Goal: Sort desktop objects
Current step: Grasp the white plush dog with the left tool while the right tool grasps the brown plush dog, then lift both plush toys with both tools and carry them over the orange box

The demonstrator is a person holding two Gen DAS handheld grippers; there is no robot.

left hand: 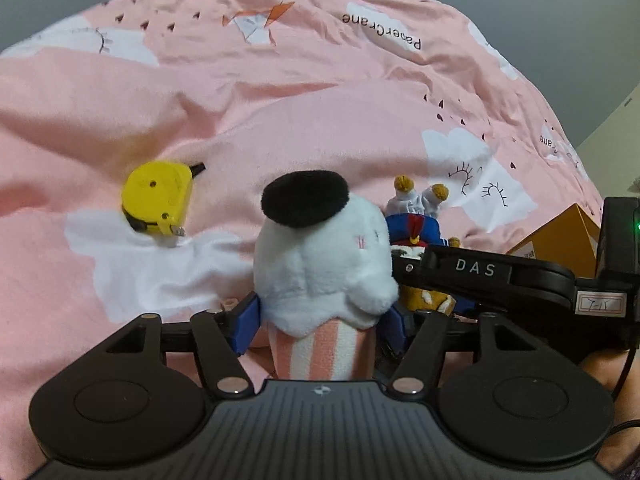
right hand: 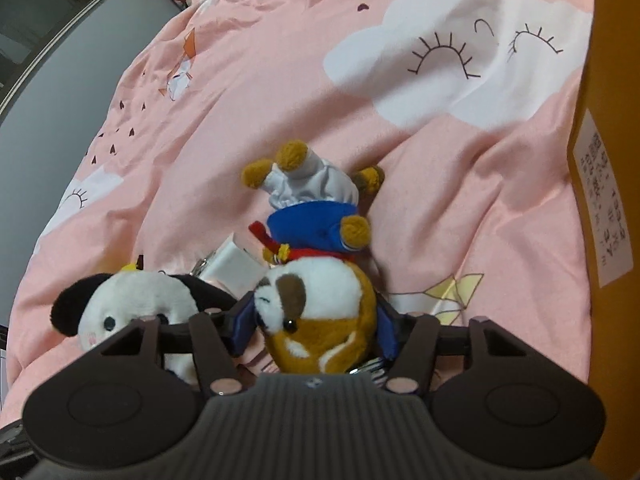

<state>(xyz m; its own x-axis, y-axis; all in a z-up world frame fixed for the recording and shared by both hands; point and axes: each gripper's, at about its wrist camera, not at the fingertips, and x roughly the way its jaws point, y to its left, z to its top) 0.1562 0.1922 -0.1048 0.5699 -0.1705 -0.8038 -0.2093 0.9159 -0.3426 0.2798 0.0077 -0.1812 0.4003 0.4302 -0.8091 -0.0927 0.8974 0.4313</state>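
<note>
My left gripper [left hand: 320,320] is shut on a white plush dog with black ears and a pink striped body [left hand: 320,256]; the same dog shows at the lower left of the right wrist view [right hand: 132,304]. My right gripper [right hand: 316,328] is shut on the head of a brown and white plush dog in a blue sailor top [right hand: 320,300], which lies with its legs pointing away. That doll shows behind the white plush in the left wrist view [left hand: 416,216], with the right gripper's black body [left hand: 480,276] across it. A yellow tape measure [left hand: 158,200] lies on the pink sheet to the left.
A pink sheet with white clouds [left hand: 280,92] covers the surface. An orange cardboard box [right hand: 612,200] stands along the right edge, also in the left wrist view [left hand: 560,236]. A white charger block [right hand: 236,264] lies between the two plush toys.
</note>
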